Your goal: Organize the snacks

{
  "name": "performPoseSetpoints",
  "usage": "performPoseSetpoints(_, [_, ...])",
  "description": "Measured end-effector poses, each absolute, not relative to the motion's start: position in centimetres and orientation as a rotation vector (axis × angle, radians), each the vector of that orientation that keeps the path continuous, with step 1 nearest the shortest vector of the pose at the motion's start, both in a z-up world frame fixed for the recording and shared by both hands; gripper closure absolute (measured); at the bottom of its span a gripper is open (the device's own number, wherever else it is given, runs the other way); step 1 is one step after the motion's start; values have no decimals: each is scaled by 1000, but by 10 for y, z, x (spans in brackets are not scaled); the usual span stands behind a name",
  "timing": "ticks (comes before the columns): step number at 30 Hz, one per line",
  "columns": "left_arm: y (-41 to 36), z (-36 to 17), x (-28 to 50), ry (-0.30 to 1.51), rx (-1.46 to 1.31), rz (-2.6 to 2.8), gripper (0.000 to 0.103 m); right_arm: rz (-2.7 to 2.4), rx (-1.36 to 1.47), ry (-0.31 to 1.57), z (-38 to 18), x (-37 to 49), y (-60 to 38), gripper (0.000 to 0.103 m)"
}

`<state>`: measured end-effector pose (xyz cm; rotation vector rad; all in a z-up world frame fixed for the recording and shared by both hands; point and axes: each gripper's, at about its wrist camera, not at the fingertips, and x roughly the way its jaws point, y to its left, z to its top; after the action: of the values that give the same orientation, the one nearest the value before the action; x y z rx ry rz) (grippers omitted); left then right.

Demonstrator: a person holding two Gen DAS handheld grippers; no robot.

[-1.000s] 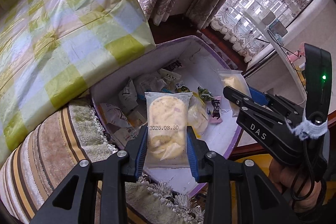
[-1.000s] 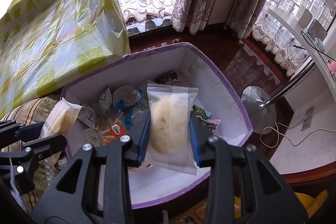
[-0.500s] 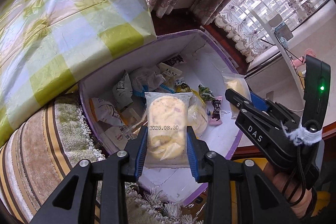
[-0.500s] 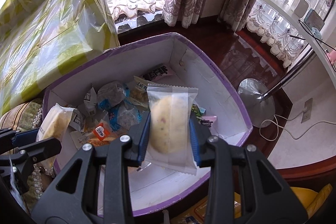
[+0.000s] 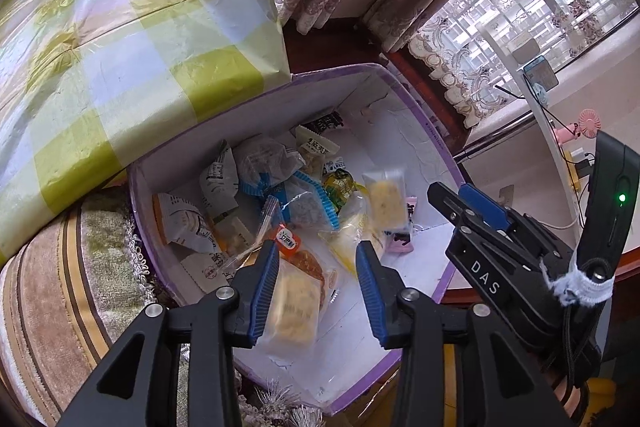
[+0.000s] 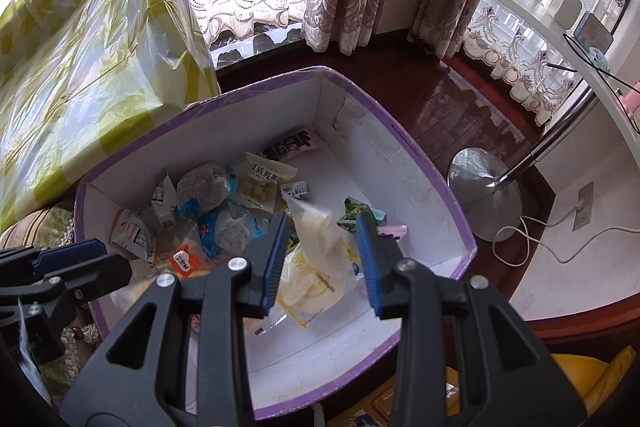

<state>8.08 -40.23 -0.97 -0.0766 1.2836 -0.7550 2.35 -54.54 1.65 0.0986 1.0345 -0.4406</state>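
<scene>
Both grippers hover over the purple-rimmed box [image 6: 420,155], jaws just parted: the left gripper [image 5: 317,279] and right gripper [image 6: 323,259] each release a cake packet [image 5: 296,307] [image 6: 316,239], blurred, dropping among snacks at six o'clock.

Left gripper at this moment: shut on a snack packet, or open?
Open. The left gripper jaws have just been opening; the pastry packet is blurred, dropping into the purple box.
</scene>
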Motion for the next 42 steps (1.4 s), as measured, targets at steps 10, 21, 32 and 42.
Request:
performPoseSetpoints(10, [-359,9,44,1252,-86,-783,34,-476,80,1043,32,0,-523,29])
performPoseSetpoints(21, [-322,21,21,1188,-169,-746,24,-438,85,1038,43,-28,-496,28])
performPoseSetpoints(32, [-336,17,28,1223,-175,-729,7,-460,106,1048,40,-25,-506,28])
performPoseSetpoints(42, [-348,15,32,1220,-132,-712,0,-453,108,1050,39,-25,-508,28])
